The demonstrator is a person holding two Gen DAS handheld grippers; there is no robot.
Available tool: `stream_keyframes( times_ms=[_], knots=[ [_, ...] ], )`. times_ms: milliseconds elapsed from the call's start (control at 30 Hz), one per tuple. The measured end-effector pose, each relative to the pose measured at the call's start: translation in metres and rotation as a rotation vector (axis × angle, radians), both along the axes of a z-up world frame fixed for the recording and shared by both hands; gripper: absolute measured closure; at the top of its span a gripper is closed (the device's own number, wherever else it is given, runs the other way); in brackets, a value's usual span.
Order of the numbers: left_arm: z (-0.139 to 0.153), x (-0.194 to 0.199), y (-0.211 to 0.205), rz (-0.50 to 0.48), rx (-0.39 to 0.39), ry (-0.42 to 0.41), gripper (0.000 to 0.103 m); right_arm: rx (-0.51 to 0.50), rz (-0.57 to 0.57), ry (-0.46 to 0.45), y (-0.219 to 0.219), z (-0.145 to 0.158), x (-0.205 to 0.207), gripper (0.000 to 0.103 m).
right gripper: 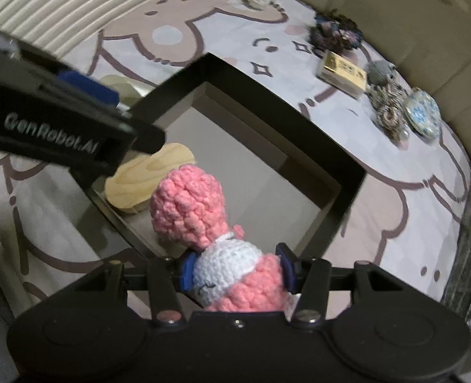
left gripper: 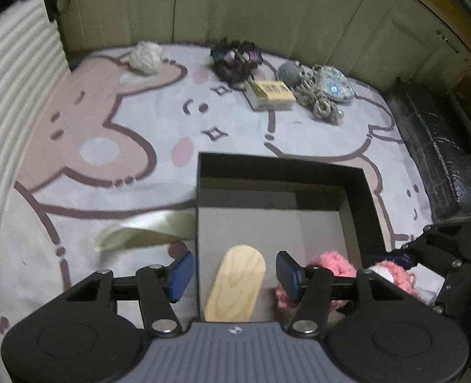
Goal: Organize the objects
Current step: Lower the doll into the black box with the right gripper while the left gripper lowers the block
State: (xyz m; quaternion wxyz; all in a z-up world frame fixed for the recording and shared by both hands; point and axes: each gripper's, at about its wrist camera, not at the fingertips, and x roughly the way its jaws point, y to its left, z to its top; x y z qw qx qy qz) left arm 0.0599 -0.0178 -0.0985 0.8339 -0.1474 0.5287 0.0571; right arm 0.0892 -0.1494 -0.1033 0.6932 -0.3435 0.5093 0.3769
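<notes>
My right hand-held gripper (right gripper: 235, 274) pinches a pink and white crochet toy (right gripper: 209, 233) between its blue pads, holding it over the near corner of the black box (right gripper: 347, 172). My left hand-held gripper (left gripper: 232, 274) is spread wide with nothing between its fingers, poised above the box's near left edge. A light wooden paddle (left gripper: 235, 284) lies inside the box on the grey floor. Beyond the box, on the cartoon-print blanket (left gripper: 107, 111), sit a yellow carton (left gripper: 268, 94), a dark tangled bundle (left gripper: 233, 60), a grey knitted ball (left gripper: 291, 73), what looks like a patterned pouch (left gripper: 334, 87), and a white wad (left gripper: 146, 56).
</notes>
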Motion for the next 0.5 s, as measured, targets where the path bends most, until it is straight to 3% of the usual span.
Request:
stream_keyframes(
  times_ms=[167, 500],
  knots=[
    [0.000, 0.002, 0.003, 0.000, -0.004, 0.014, 0.036, 0.017, 0.031, 0.020, 0.002, 0.001, -0.003, 0.039],
    [-0.003, 0.002, 0.003, -0.011, 0.014, 0.036, 0.026, 0.068, -0.032, 0.021, -0.009, 0.016, 0.006, 0.044]
  ],
)
